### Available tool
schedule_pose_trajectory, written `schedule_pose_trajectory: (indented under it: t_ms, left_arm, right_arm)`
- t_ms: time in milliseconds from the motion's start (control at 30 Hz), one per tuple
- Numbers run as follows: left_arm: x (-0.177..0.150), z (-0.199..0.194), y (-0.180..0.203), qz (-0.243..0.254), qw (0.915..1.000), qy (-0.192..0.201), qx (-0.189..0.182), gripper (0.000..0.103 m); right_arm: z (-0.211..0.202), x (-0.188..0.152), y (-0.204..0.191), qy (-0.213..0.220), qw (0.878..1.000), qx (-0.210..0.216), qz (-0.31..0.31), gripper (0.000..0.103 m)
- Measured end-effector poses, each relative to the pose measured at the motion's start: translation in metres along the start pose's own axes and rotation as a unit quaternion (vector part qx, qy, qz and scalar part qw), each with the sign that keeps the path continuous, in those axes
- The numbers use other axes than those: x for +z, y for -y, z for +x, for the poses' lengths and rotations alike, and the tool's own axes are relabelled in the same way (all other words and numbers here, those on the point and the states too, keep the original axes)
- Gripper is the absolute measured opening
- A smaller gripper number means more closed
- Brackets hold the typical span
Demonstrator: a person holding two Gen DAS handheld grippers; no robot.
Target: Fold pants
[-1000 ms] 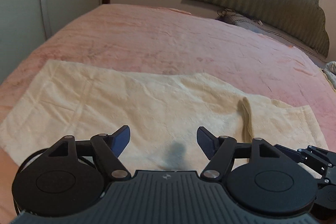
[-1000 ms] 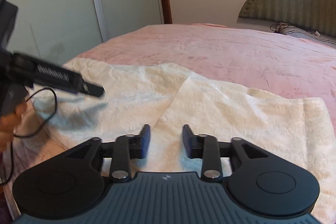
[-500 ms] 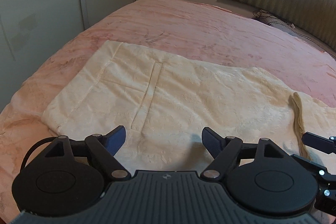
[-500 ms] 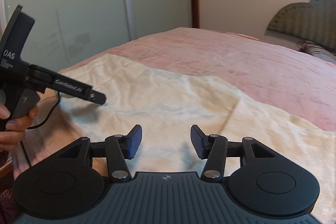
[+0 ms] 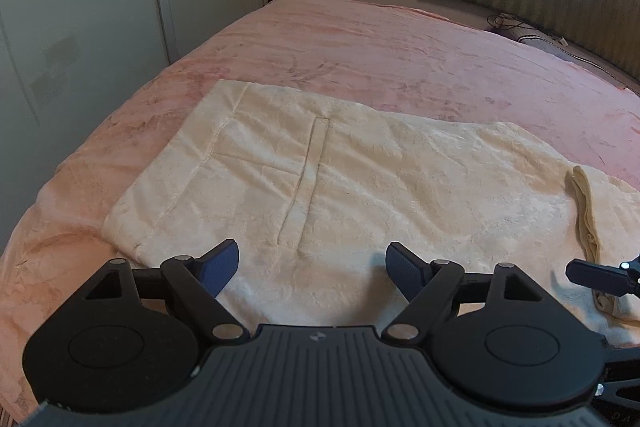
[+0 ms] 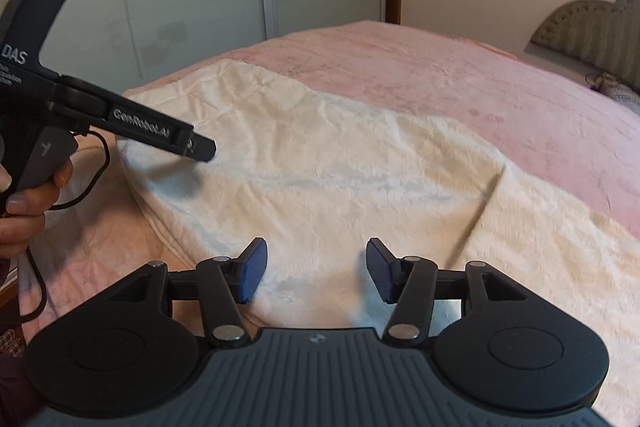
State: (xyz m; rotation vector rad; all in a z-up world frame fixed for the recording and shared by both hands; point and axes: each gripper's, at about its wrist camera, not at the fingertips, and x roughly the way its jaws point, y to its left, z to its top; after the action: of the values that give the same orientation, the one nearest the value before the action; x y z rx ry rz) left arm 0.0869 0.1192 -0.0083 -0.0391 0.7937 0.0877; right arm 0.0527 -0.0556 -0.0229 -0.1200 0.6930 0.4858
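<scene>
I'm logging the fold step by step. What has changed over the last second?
The left gripper swung left toward the waistband end of the cream pants, and the right gripper turned left too. Neither took hold of anything: both remain open above the cloth. The pants lie as before on the pink blanket.

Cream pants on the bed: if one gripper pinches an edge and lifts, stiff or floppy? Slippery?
Probably floppy: the pants lie flat with soft wrinkles and a limp folded strip, so a lifted edge would likely drape. The plush, fuzzy surface suggests good grip on the fingers, not slippery. On the textured pink blanket it may drag and bunch rather than slide.
</scene>
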Motion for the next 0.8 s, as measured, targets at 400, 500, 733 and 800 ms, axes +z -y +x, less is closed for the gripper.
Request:
schedule_pose_trajectory:
  t_ms: [400,500,733,800]
  left_arm:
    - [-0.002,-0.025,-0.050,-0.026,0.9996,0.013,-0.001,0.083]
    - [0.004,-0.034,-0.080,-0.088,0.9958,0.018,0.019,0.084]
    - [-0.004,-0.030,-0.147,-0.267,0.9608,-0.037,-0.065,0.084]
    - [-0.008,-0.024,-0.151,-0.289,0.9524,-0.053,-0.081,0.084]
  right_arm:
    - [0.028,0.030,-0.066,-0.006,0.990,0.057,-0.128,0.054]
    - [0.017,0.037,-0.075,0.025,0.986,0.074,-0.148,0.054]
    - [0.043,0.036,-0.139,0.045,0.946,0.063,-0.316,0.053]
    - [0.052,0.031,-0.153,0.050,0.932,0.057,-0.355,0.049]
